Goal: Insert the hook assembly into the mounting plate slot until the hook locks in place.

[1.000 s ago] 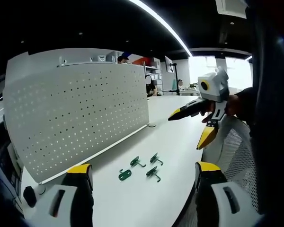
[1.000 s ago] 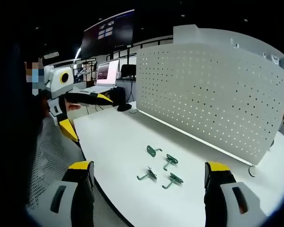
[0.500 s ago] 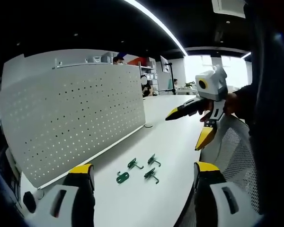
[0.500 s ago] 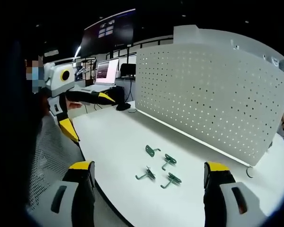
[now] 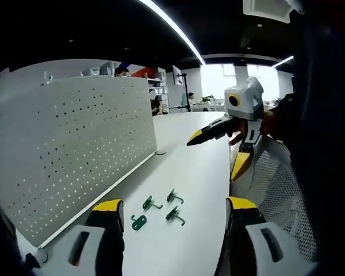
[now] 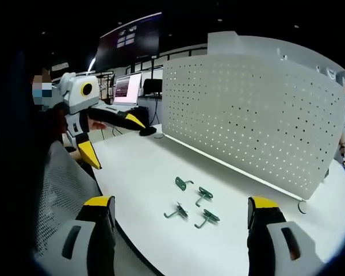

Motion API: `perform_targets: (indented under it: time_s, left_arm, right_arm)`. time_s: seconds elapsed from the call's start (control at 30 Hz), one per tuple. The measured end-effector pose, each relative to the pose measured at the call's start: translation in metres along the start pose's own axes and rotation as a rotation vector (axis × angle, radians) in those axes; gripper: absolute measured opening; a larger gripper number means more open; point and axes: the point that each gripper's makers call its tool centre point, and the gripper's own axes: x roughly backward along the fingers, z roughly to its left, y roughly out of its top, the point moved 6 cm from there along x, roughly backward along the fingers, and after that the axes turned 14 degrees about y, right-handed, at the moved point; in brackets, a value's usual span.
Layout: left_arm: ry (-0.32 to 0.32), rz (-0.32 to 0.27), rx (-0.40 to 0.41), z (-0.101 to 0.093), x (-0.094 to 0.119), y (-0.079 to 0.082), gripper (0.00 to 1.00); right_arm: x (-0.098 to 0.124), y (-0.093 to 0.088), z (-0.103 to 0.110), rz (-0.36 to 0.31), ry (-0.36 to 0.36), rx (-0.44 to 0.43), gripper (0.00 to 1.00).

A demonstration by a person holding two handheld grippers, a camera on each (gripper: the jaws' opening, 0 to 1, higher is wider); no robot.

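Four small green metal hooks (image 6: 191,202) lie loose on the white tabletop (image 6: 144,172) near the upright white perforated pegboard panel (image 6: 247,121), nothing between them, while the left gripper (image 5: 172,215) and right gripper (image 6: 178,213) hover with jaws apart, holding nothing.

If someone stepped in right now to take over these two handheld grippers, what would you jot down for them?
Left gripper: open, holding nothing, raised above the table edge.
Right gripper: open, holding nothing, also off the table.
Four green hooks lie loose in a cluster on the white table, in front of the upright perforated mounting plate.
Done: nothing; no hook is picked up or in the plate.
Left: grasp a hook, bring it to a slot in the plate, push until it locks.
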Motion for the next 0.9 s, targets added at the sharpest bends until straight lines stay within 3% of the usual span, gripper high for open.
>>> perform_targets:
  time_s: [0.1,0.43,0.9]
  left_arm:
    - [-0.050,0.009,-0.027,0.000,-0.008,-0.004,0.66]
    - [-0.115,0.001,-0.075,0.001,-0.034,-0.008,0.43]
    - [-0.140,0.037,-0.075,-0.002,-0.066,-0.034,0.30]
  right_arm:
    - [0.000,0.000,0.000,0.000,0.000,0.001,0.93]
    - [0.002,0.001,0.000,-0.011,-0.005,-0.005,0.92]
    - [0.005,0.003,0.001,-0.015,-0.009,0.002,0.91]
